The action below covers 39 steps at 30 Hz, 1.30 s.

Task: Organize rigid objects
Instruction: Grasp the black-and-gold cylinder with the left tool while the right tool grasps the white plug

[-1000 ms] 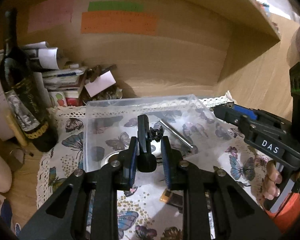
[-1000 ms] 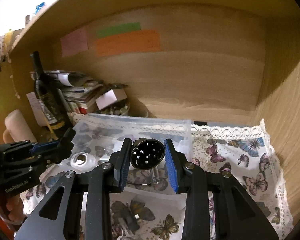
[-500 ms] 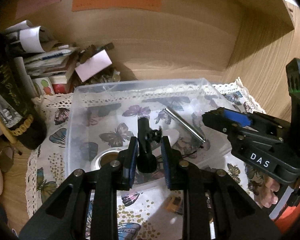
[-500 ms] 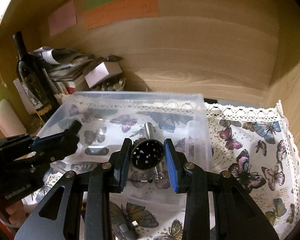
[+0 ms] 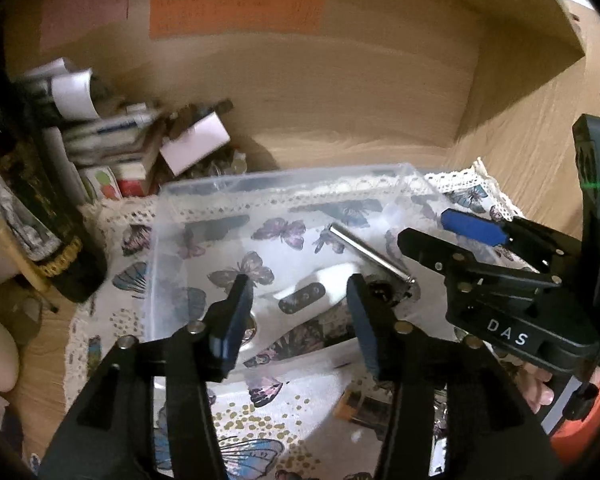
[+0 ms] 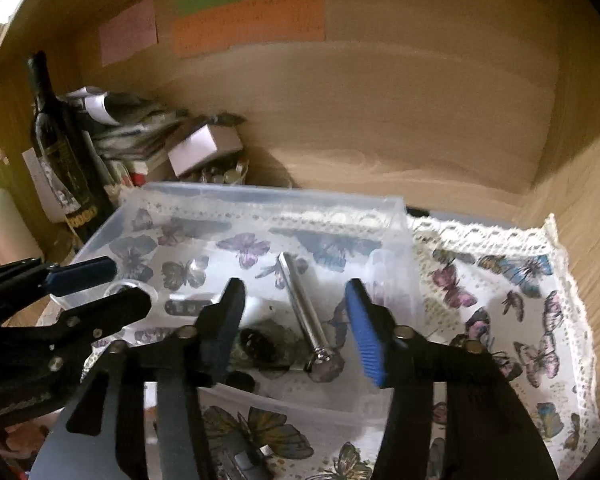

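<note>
Both grippers hang over a clear plastic bin [image 5: 172,216] [image 6: 396,208] on a butterfly cloth. My left gripper [image 5: 298,304] has its jaws opening, with nothing between the pads. Below it in the bin lie a white piece with a black oval insert [image 5: 312,288] and a metal rod [image 5: 368,252]. My right gripper [image 6: 294,304] is opening too, and its pads hold nothing. Under it lie the metal rod [image 6: 304,312] and a dark perforated disc [image 6: 256,344] on the bin floor. The small black mount is not clearly visible.
A dark wine bottle [image 6: 56,140] and a heap of papers and boxes [image 5: 112,140] stand left of the bin. Wooden walls close the back and right. Small items lie on the cloth in front of the bin [image 5: 360,404]. A hand [image 5: 540,388] holds the right gripper.
Both grippers have opened. The black mount has left the left jaws and the perforated disc has dropped from the right jaws into the bin. The right gripper moved slightly lower over the bin.
</note>
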### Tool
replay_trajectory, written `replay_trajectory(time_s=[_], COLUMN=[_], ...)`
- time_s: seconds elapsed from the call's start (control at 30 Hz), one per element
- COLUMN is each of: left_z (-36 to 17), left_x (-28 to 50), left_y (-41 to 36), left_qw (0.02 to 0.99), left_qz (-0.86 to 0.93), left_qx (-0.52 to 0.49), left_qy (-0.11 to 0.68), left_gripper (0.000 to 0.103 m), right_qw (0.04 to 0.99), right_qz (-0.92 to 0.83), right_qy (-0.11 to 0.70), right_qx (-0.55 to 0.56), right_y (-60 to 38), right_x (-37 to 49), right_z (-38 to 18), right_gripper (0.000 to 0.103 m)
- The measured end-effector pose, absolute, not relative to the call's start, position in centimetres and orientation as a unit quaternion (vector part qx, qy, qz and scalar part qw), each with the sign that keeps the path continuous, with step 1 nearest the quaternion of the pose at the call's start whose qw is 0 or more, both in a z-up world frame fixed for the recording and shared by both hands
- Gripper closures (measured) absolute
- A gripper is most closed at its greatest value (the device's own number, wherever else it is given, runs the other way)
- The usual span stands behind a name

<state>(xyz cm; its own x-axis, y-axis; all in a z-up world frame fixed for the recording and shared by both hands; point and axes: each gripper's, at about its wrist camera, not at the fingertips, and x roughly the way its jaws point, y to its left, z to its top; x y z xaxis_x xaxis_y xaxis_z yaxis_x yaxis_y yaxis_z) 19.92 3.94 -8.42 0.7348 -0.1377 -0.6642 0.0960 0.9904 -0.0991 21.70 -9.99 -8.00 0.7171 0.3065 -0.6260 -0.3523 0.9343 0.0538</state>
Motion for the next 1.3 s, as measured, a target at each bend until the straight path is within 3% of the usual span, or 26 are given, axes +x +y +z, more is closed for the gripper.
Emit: replay_trajectory(time_s=[0.13, 0.2, 0.53, 0.73, 1.07, 1.3], left_z=[-6.9, -6.2, -4.0, -4.8, -8.3, -10.1], left_x=[18.4, 17.7, 13.3, 11.0, 8.4, 7.7], left_y=[4.1, 4.3, 4.9, 5.3, 4.7, 3.4], left_qw=[0.941, 0.944, 0.955, 0.951, 0.934, 0.924], left_qz=[-0.057, -0.057, -0.041, -0.035, -0.032, -0.047], left_qx=[-0.022, -0.022, -0.027, -0.025, -0.006, -0.008], left_qy=[0.333, 0.324, 0.293, 0.306, 0.357, 0.379], left_gripper=[0.038, 0.034, 0.012, 0.007, 0.006, 0.006], right_qw=[0.933, 0.938, 0.952, 0.946, 0.897, 0.878], right_qz=[0.180, 0.176, 0.169, 0.175, 0.222, 0.242], right_qy=[0.310, 0.296, 0.251, 0.268, 0.379, 0.411], right_qx=[-0.034, -0.037, -0.049, -0.058, -0.050, -0.035], right_y=[-10.3, -10.5, -11.6, -11.8, -11.0, -10.8], right_x=[20.6, 19.8, 14.3, 11.3, 8.9, 8.4], right_z=[-6.4, -5.6, -3.0, -4.2, -10.9, -13.0], right_gripper=[0.046, 0.035, 0.024, 0.024, 0.024, 0.030])
